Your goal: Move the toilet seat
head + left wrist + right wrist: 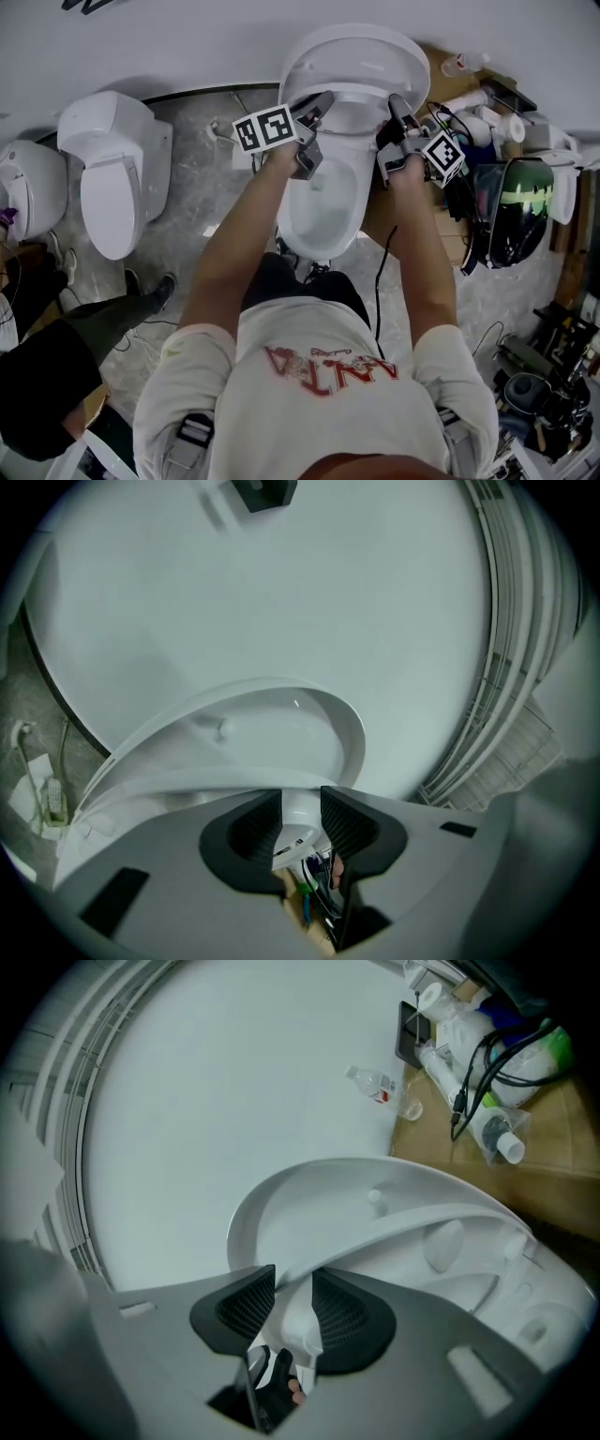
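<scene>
The toilet seat [403, 1225] is raised off the bowl [323, 202] of the middle toilet, tilted up towards the open lid [361, 47], which leans against the white wall at the far side. The left gripper [300, 803] is clamped on the seat's left edge, the white rim pressed between its ribbed dark pads. The right gripper [293, 1283] is clamped the same way on the seat's right edge. The person stands at the near end of the bowl with both arms stretched forward. A second toilet [117, 173], its lid down, stands well apart to the left on the grey floor [202, 183]. Bottles and white tubes lie on cardboard [553, 1147] to the right.
</scene>
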A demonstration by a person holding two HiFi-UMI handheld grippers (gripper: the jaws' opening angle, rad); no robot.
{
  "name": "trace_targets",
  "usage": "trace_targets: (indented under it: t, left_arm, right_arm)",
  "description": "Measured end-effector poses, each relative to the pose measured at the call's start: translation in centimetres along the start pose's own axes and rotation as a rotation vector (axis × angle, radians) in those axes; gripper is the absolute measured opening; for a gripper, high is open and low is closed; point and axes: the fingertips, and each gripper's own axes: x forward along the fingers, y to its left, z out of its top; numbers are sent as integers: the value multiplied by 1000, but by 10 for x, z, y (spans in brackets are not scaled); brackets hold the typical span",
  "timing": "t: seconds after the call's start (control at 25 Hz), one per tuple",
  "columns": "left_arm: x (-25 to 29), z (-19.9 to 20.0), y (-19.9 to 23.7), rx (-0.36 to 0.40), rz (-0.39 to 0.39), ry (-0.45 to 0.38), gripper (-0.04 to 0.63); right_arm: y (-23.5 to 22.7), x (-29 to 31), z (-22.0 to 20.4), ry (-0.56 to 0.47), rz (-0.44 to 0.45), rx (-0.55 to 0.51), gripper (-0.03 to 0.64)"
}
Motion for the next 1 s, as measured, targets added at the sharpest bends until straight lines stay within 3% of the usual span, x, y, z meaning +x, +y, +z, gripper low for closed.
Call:
trace_targets:
  t: [0.28, 0.72, 0.84, 1.0]
  left_arm:
    - [13, 14, 5, 14, 12, -1, 133]
    - [14, 14, 2, 41, 7, 7, 133]
    - [-7, 9, -6, 71, 7, -5, 128]
    - [-44, -1, -13, 178, 72, -30, 47]
  right_arm:
    - [-2, 17, 10, -3, -21, 2, 123]
    - [-1, 20, 13, -15, 24, -3, 127]
    - [1, 2, 4, -8, 22, -34, 74]
    - [7, -31, -18, 35, 11, -150, 3]
